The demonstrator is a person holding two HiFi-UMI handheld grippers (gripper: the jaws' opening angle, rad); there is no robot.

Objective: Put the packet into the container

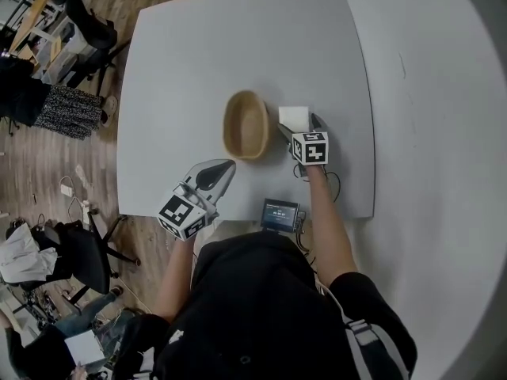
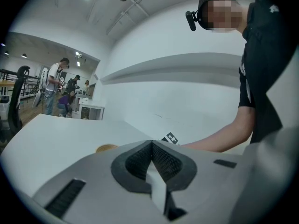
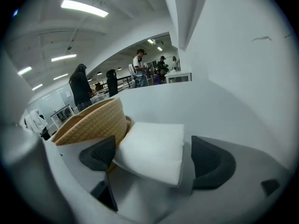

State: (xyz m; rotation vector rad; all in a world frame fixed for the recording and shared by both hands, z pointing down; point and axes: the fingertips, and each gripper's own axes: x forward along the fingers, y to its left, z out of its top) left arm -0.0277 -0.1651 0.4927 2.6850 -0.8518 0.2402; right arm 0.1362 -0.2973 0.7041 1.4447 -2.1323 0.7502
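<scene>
I have my right tongs (image 1: 301, 128) spread wide with the white packet (image 1: 293, 116) loose between them, on the tabletop (image 1: 238, 46) just beside the woven container (image 1: 245, 124) and not in it, while my left tongs (image 1: 225, 168) are closed on nothing.

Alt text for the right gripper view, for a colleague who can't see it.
A white packet lies unclamped between the wide-open jaws of the right gripper, on the white table. A woven basket stands just behind it to the left.
</scene>
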